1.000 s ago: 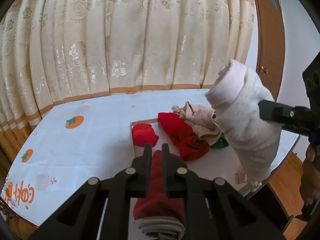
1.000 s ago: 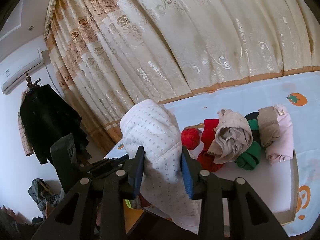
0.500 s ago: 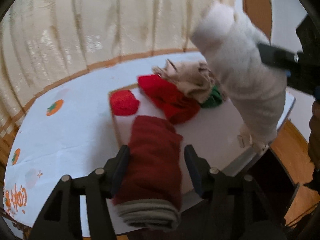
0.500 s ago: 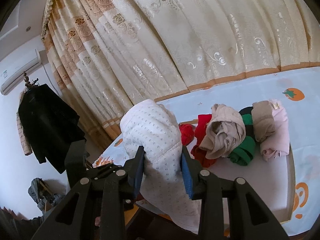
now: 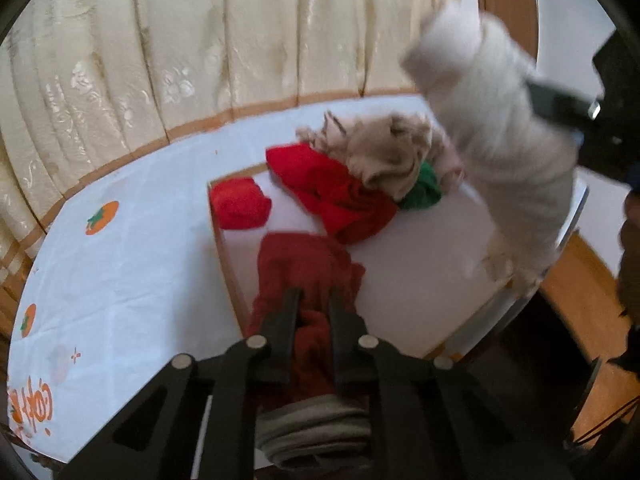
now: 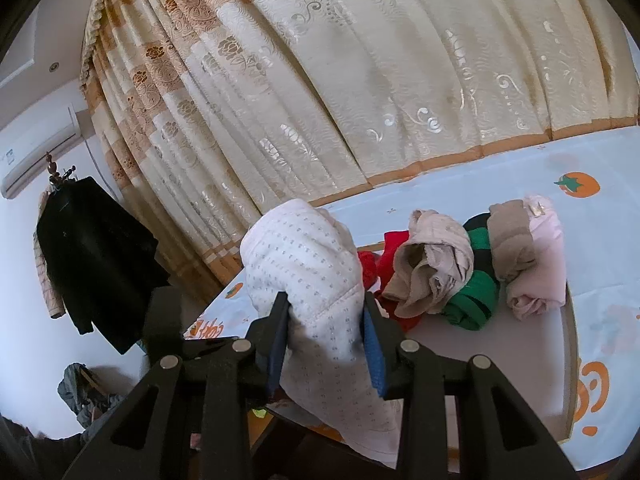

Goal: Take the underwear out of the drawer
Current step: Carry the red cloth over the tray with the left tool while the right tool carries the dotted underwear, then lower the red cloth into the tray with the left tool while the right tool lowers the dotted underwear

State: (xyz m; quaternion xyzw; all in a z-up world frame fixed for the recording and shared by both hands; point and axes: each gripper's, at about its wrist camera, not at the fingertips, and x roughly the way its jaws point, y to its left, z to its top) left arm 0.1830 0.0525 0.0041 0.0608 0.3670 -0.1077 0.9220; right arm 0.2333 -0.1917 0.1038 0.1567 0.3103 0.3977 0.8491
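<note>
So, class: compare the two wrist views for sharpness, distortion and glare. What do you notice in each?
Left wrist view: motion-blurred, the white roll and curtain smeared, table edge bowed by fisheye. Right wrist view: sharp, the roll's dotted print crisp, shiny glints on the curtain pattern, dark corners round the frame.

The left gripper (image 5: 314, 298) points steeply downward, its jaws closing with dark red cloth pinched between the black fingers (image 5: 286, 320). The right gripper (image 6: 325, 306) points slightly below level, jaws partly apart and clamped on a rolled white dotted garment (image 6: 308, 256), blue pads (image 6: 374, 354) pressing both sides. In the left wrist view, the right gripper's body appears at the right edge, blurred, with part of a hand (image 5: 630, 264) below it.
</note>
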